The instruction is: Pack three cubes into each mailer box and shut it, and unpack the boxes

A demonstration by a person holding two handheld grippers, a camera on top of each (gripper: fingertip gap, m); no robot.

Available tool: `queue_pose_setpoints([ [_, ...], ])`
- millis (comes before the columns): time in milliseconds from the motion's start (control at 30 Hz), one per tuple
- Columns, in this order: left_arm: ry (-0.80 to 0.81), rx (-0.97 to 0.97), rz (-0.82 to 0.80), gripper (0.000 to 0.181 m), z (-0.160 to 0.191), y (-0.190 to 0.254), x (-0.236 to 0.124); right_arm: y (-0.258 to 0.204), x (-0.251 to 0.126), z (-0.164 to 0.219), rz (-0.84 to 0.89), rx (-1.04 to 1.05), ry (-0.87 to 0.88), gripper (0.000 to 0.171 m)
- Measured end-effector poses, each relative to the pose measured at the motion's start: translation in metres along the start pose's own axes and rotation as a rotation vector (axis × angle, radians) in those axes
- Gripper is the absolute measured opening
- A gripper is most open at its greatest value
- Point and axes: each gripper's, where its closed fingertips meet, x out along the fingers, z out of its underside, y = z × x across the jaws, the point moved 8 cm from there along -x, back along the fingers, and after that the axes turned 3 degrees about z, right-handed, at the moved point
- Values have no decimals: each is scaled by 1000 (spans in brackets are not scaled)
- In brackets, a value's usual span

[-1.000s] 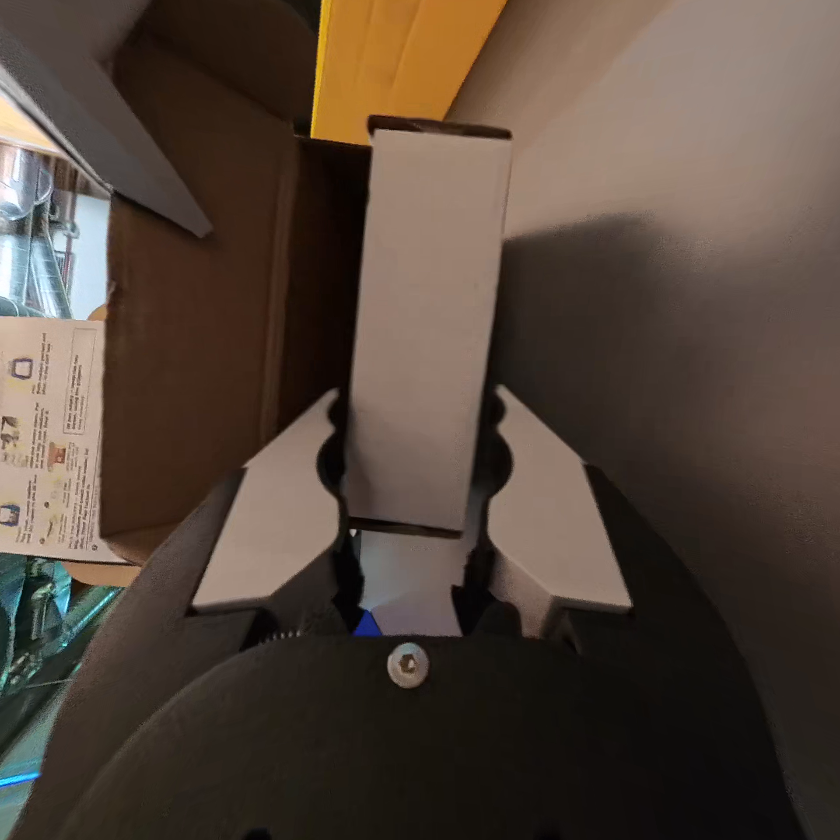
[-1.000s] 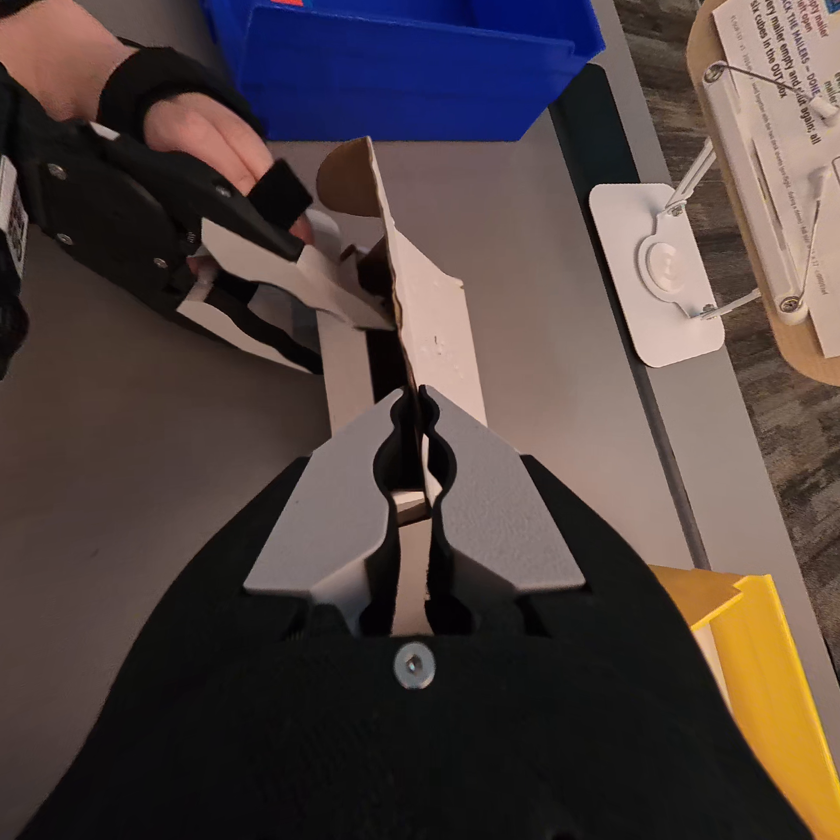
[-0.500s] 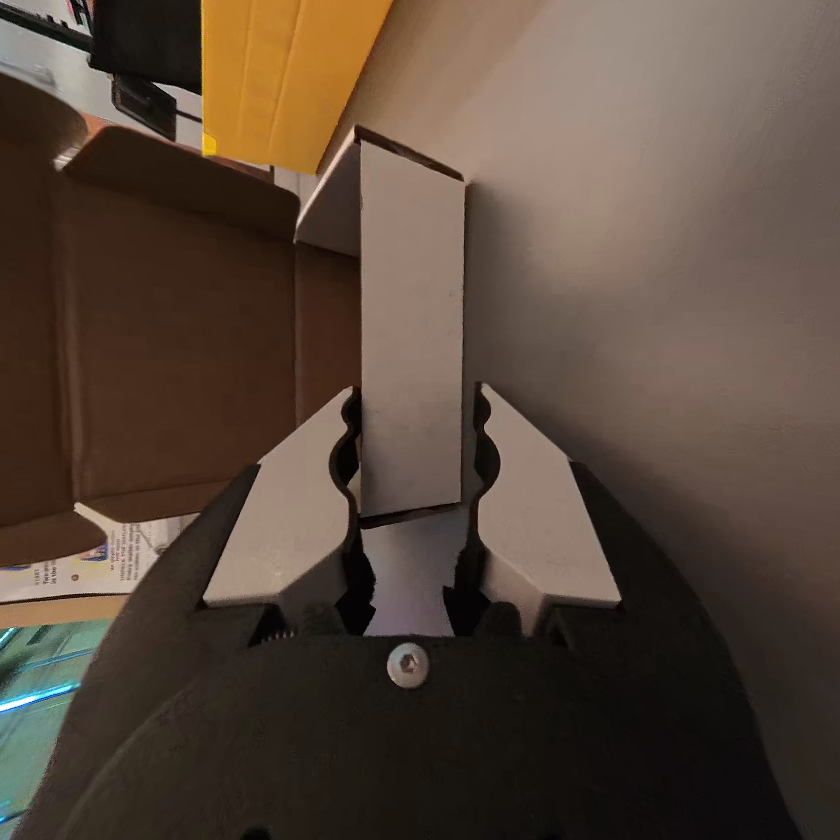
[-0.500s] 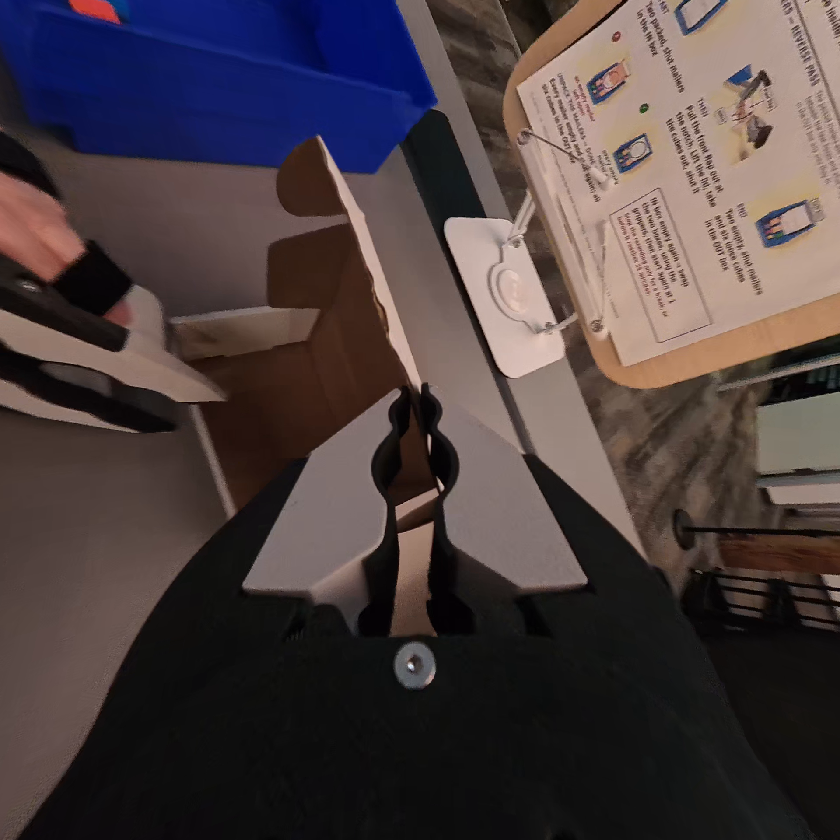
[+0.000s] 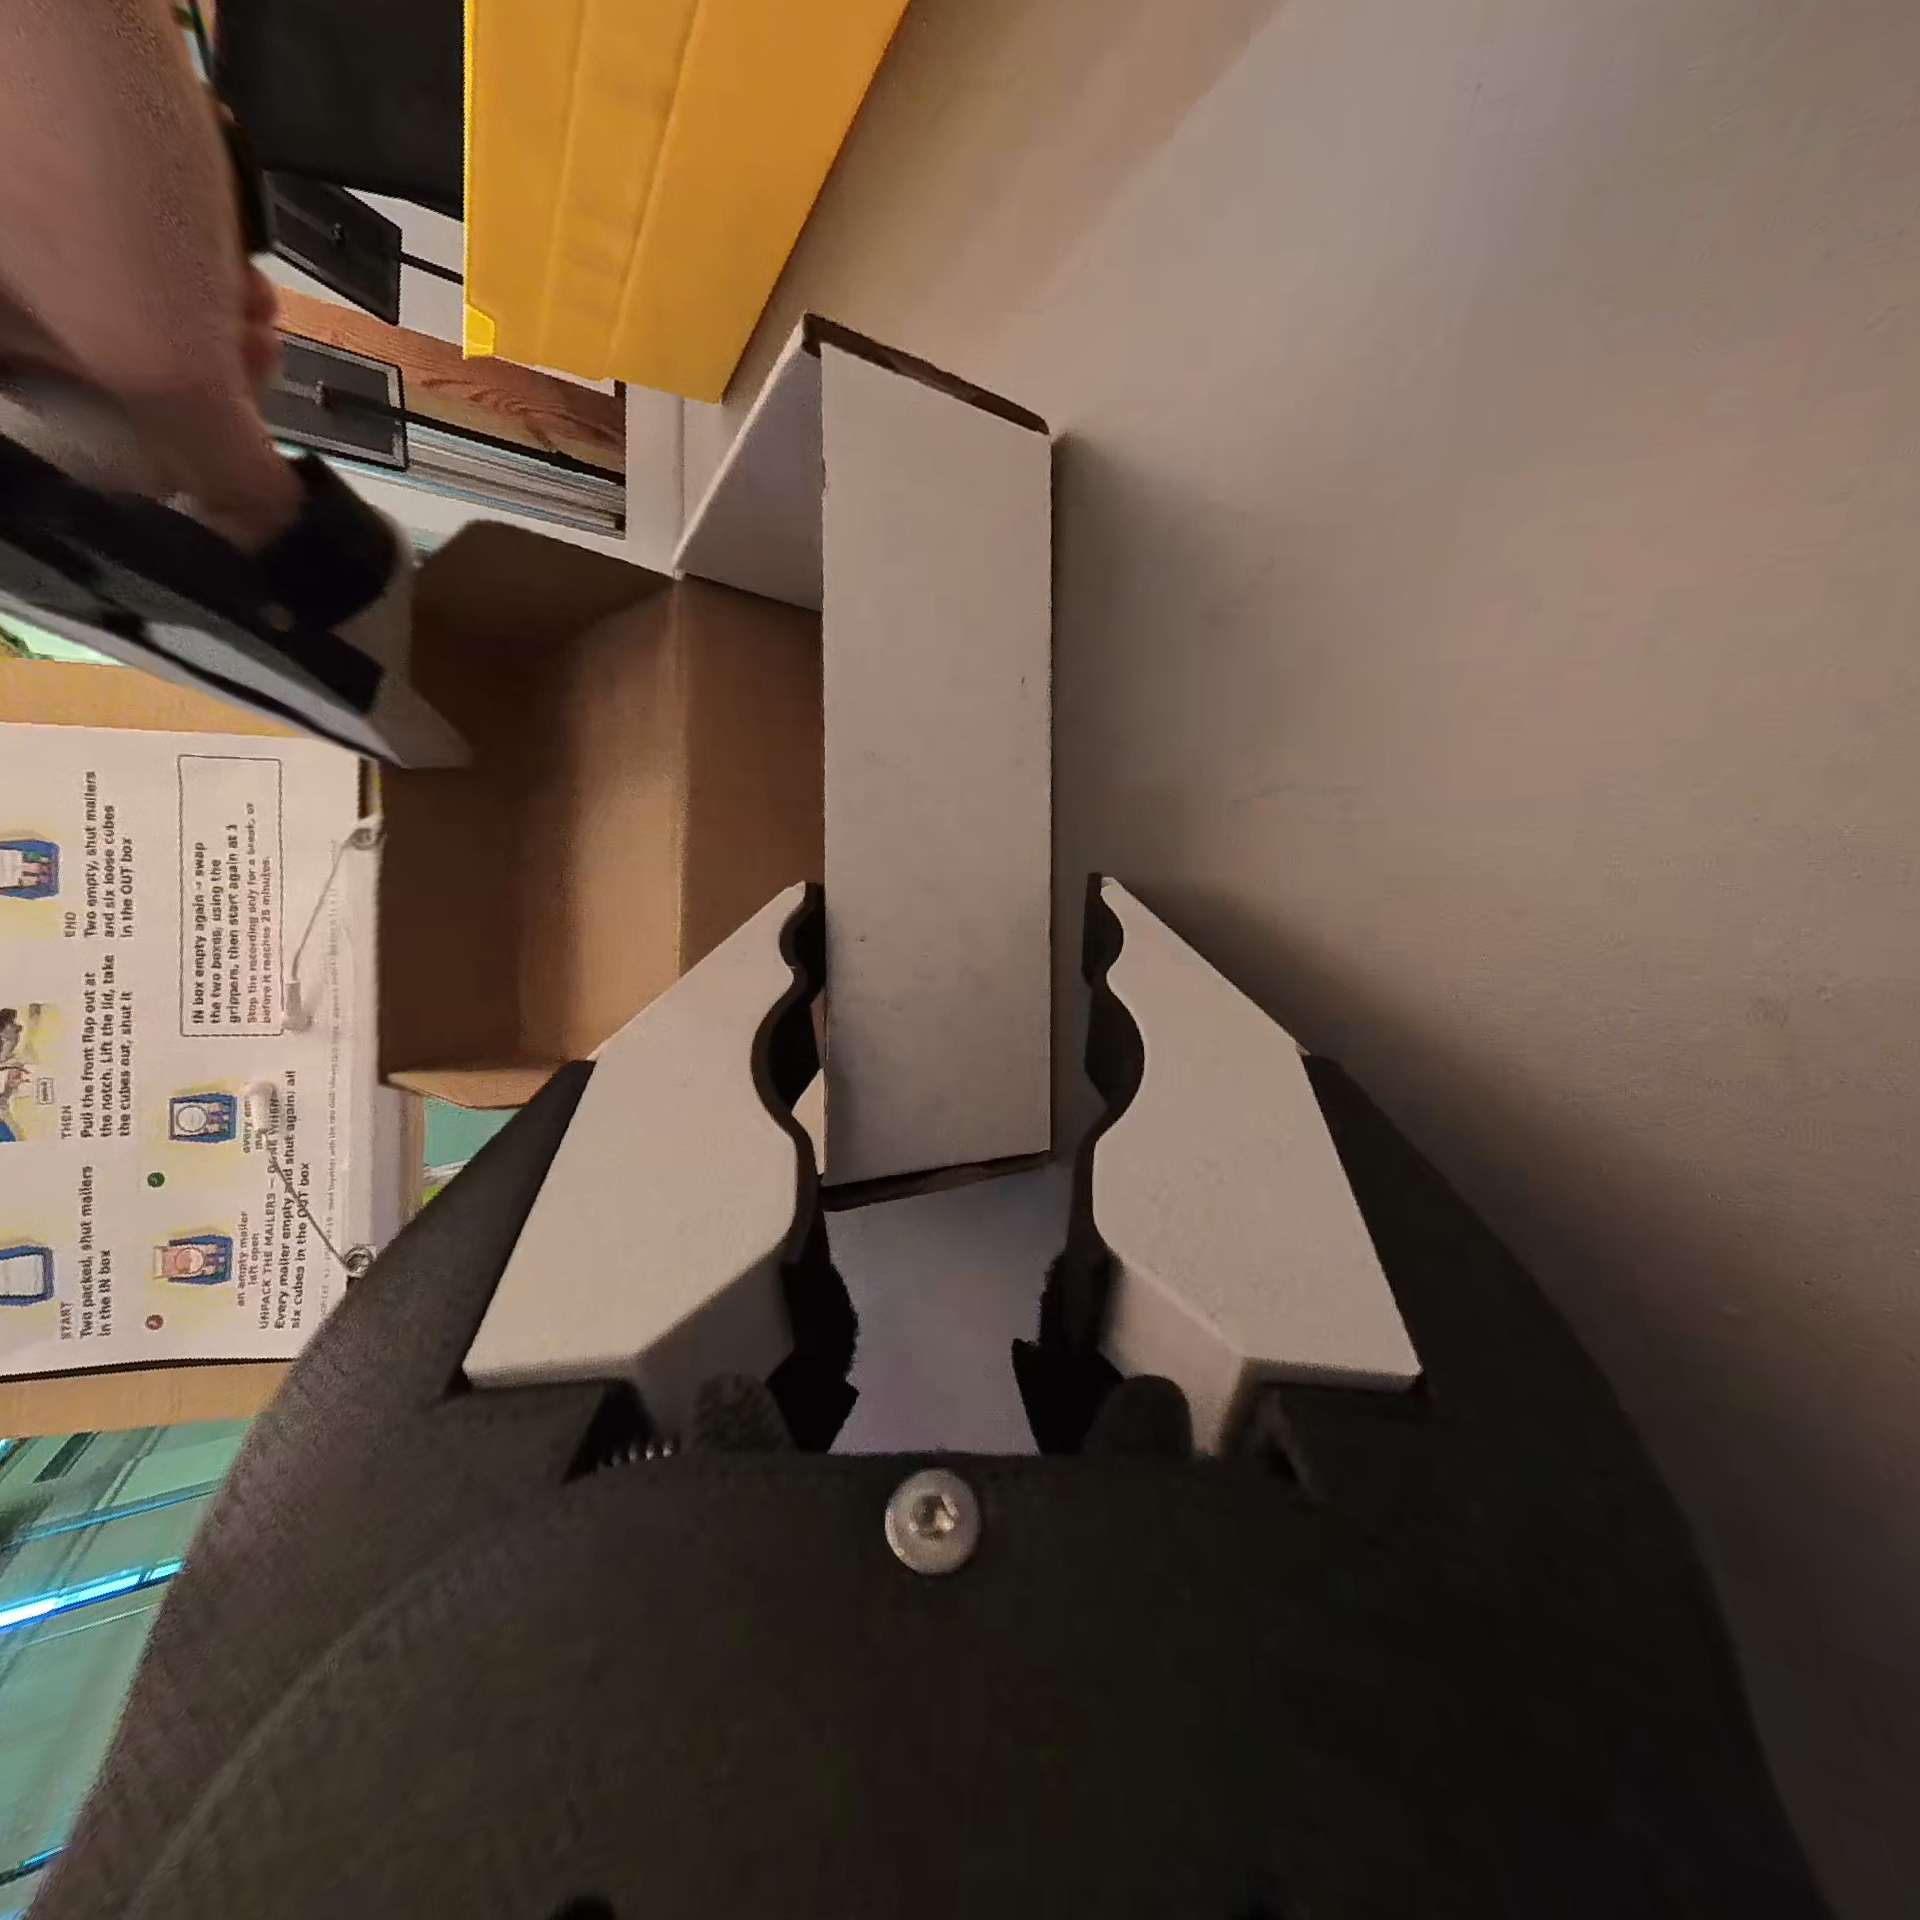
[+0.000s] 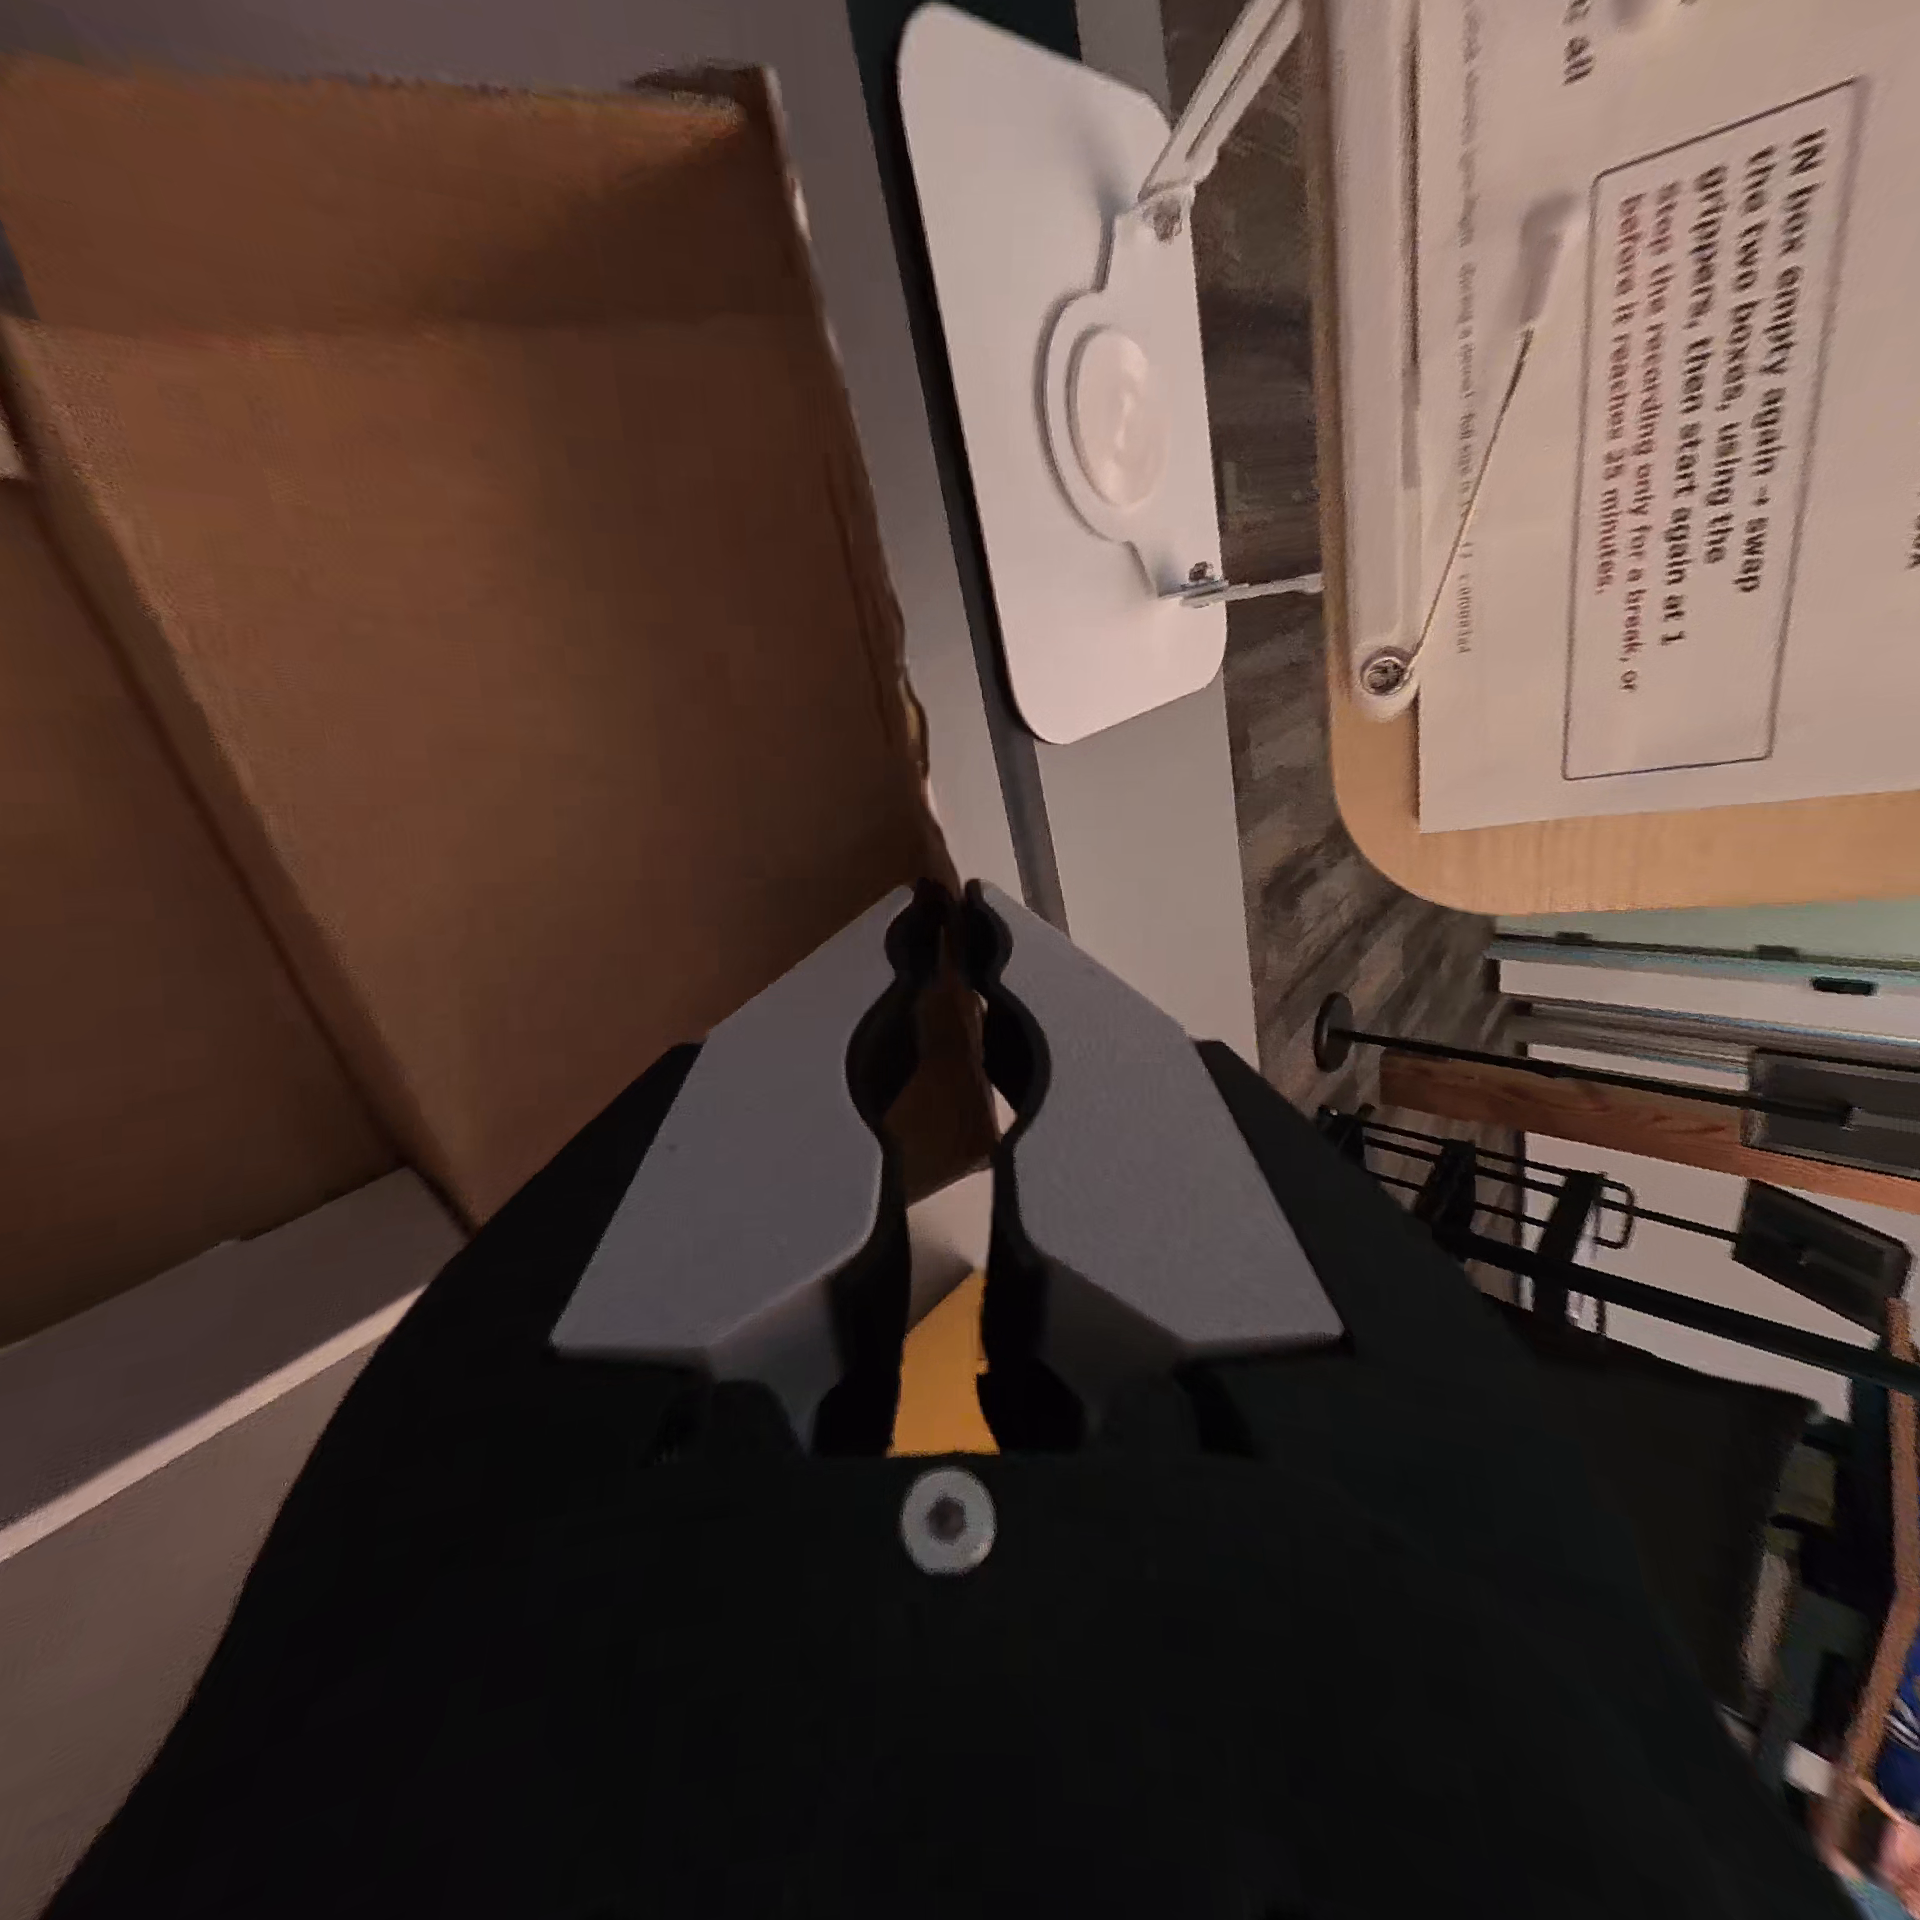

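Note:
The mailer box (image 5: 935, 779) is white outside and brown inside, and it sits on the grey table (image 5: 1455, 623). My left gripper (image 5: 951, 904) straddles its white side wall, the left finger touching it and the right finger close against it. My right gripper (image 6: 951, 904) is shut on the edge of the box lid (image 6: 468, 623), whose brown inner face is swung open. In the left wrist view the lid (image 5: 540, 831) stands open, with the right gripper (image 5: 395, 727) and a hand at its far edge. No cubes show.
A yellow bin (image 5: 644, 156) stands beyond the box. An instruction sheet (image 6: 1662, 416) on a wooden board rests on a white stand (image 6: 1091, 416) at the table's edge, and the sheet also shows in the left wrist view (image 5: 156, 1039). Dark floor and racks lie past the edge. My hands' fingertips stand some 20 centimeters from each other.
My right gripper has swung the lid from nearly upright to wide open, away from the box. My left gripper has narrowed onto the side wall and stayed there.

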Motion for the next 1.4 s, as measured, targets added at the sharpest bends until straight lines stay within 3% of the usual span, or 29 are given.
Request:
queue_pose_setpoints([
  [467, -11, 7, -16, 49, 0, -1, 2, -2, 23, -4, 19, -149, -61, 14],
  [900, -29, -13, -23, 48, 5, -3, 4, -6, 52, 6, -137, -175, -185, 20],
  [1067, -29, -12, -37, 48, 4, -3, 5, 4, 43, -1, -33, -160, -119, 23],
  [1167, -31, -10, -45, 48, 3, -3, 6, 13, 32, -4, 17, -115, -78, 37],
  [1300, -15, -37, -37, 49, 2, -3, 6, 31, 2, -2, 103, -1, 37, 57],
  [1400, -2, -58, -33, 49, 2, -4, 6, 41, -30, 7, 150, 120, 159, 61],
])
